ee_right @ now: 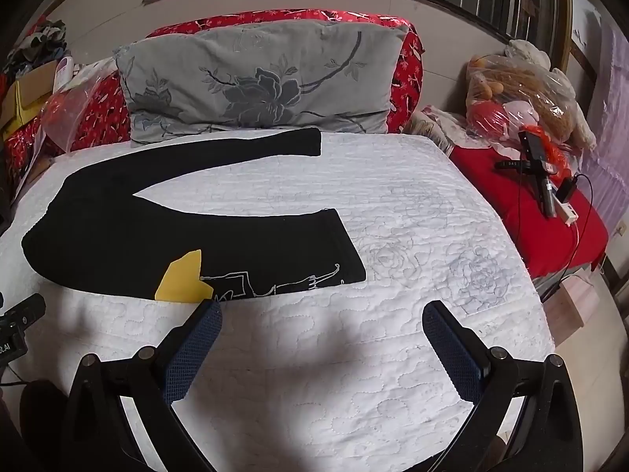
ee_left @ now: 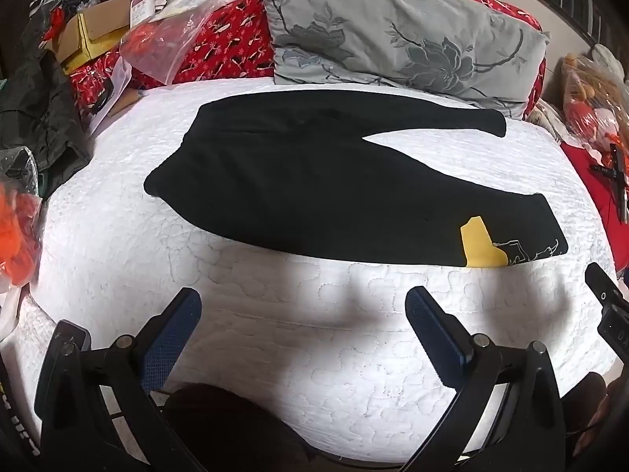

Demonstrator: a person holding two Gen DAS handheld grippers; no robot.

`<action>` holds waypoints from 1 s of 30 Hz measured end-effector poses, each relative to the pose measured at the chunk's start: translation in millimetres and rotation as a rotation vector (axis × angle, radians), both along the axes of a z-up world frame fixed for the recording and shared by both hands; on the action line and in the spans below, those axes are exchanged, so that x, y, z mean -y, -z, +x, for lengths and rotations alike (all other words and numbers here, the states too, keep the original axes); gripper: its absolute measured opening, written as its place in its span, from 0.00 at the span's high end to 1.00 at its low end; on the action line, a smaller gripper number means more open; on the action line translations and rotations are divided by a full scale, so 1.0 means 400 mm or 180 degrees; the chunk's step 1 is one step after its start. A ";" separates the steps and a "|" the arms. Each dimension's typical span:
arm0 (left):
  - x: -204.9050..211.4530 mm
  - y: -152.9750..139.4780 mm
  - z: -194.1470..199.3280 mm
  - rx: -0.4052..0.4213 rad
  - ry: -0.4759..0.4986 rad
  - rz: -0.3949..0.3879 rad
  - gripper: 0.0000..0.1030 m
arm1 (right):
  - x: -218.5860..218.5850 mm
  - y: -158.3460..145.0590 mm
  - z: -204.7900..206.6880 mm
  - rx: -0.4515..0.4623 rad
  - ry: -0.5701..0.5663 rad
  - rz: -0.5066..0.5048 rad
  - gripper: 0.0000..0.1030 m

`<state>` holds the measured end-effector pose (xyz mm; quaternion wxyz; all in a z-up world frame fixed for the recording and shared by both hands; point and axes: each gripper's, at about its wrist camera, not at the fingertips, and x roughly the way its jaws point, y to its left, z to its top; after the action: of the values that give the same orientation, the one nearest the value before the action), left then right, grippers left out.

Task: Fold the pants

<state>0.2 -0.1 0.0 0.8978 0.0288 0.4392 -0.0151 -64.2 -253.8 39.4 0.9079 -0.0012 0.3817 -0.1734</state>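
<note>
**Pants spread flat, folding not yet begun**

The black pants (ee_left: 314, 181) lie unfolded on the white quilt (ee_left: 275, 334), waist to the left, legs splayed apart to the right; every fold is still to do. The cloth looks soft and matte, with a yellow patch (ee_right: 182, 277) and white line print on the near leg. The left gripper (ee_left: 302, 306) and right gripper (ee_right: 320, 320) hover wide open, empty, near the quilt's stitched, puffy surface.

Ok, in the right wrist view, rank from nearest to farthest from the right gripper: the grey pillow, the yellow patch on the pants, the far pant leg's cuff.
From the right gripper:
1. Yellow patch, just ahead, left, on the black pants.
2. Far leg cuff, middle of the bed.
3. Grey pillow, at the headboard.
</note>
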 end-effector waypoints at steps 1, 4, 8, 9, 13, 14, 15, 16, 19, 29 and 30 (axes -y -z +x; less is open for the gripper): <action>0.000 0.000 0.000 0.0000 0.0002 0.0002 0.00 | 0.001 0.001 0.000 -0.0001 0.0001 0.0001 0.00; 0.003 0.001 0.002 0.0002 -0.0008 0.0007 0.00 | 0.003 0.003 0.002 -0.0009 0.0004 0.0008 0.00; 0.000 0.000 0.001 -0.0022 -0.0001 0.0000 0.00 | 0.006 0.005 0.002 -0.0012 0.0003 0.0023 0.00; -0.001 0.001 0.002 -0.0023 -0.0004 0.0001 0.00 | 0.006 0.005 0.002 -0.0014 -0.0003 0.0028 0.00; 0.008 -0.005 0.005 -0.0016 -0.0011 0.0006 0.00 | 0.007 0.007 0.001 -0.0010 -0.0042 0.0089 0.00; 0.011 -0.002 0.001 -0.0002 -0.0014 0.0013 0.00 | 0.007 0.008 0.001 -0.0008 -0.0054 0.0110 0.00; 0.010 -0.003 0.001 -0.0003 -0.0011 0.0011 0.00 | 0.007 0.008 0.000 -0.0006 -0.0060 0.0121 0.00; 0.008 -0.002 0.000 -0.0001 -0.0010 0.0015 0.00 | 0.007 0.009 0.000 -0.0009 -0.0069 0.0133 0.00; 0.010 -0.002 0.001 0.0014 -0.0019 0.0026 0.00 | 0.007 0.010 0.000 -0.0010 -0.0101 0.0178 0.00; 0.001 0.006 0.000 0.0076 -0.0025 0.0021 0.00 | 0.006 0.013 0.000 -0.0015 -0.0237 0.0321 0.00; 0.000 0.006 0.001 0.0076 -0.0022 0.0006 0.00 | 0.005 0.012 -0.001 -0.0007 -0.0244 0.0319 0.00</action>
<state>0.4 -0.2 -2.3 0.9030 0.0283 0.4285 -0.0113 -64.6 -255.7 34.5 0.9123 0.0295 0.3906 -0.1191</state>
